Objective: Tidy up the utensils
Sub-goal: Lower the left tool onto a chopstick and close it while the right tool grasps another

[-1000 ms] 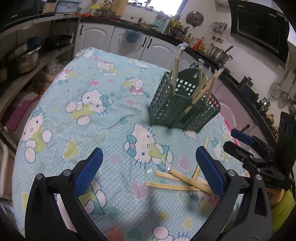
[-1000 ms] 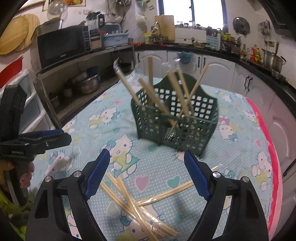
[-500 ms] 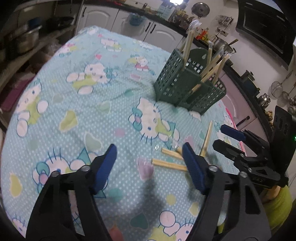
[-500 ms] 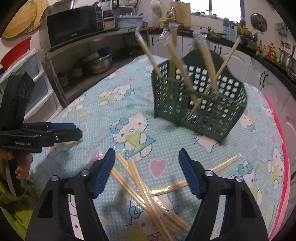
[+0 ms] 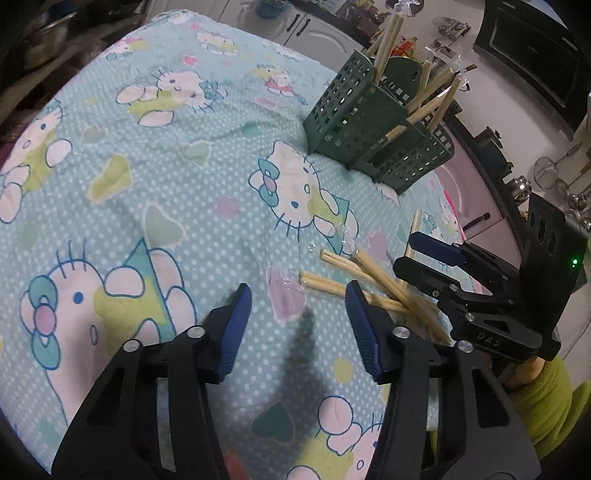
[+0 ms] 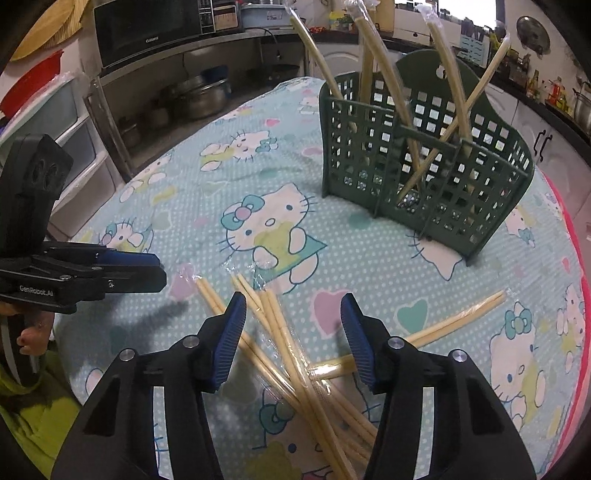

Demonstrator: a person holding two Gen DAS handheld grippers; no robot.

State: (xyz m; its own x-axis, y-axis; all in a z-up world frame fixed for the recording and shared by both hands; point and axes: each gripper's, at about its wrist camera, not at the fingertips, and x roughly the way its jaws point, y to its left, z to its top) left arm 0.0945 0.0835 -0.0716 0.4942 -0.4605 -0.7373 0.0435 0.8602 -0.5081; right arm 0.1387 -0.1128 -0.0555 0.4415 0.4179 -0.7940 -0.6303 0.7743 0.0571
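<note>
Several wrapped pairs of bamboo chopsticks (image 6: 280,332) lie crossed on the cartoon-cat tablecloth (image 5: 155,155); one more pair (image 6: 461,317) lies off to the right. A green slotted utensil basket (image 6: 424,177) (image 5: 354,122) stands behind them with several chopsticks upright in it. My right gripper (image 6: 292,301) hangs low over the pile, its jaws closing with chopsticks between them, pads not touching. My left gripper (image 5: 297,291) is closing too, with the wrapped end of one pair (image 5: 325,286) between its fingers, untouched. Each gripper shows side-on in the other's view: the right gripper (image 5: 404,253), the left gripper (image 6: 157,267).
A microwave (image 6: 147,33) and pots (image 6: 199,96) sit on shelves to the left of the table. Kitchen counters with cabinets (image 5: 317,33) run behind it. The cloth's pink border (image 6: 580,295) marks the right table edge. A green sleeve (image 5: 543,402) is behind the right gripper.
Both grippers have sunk toward the loose chopsticks and tipped further downward. Both pairs of jaws have narrowed markedly. The chopsticks and basket have not moved.
</note>
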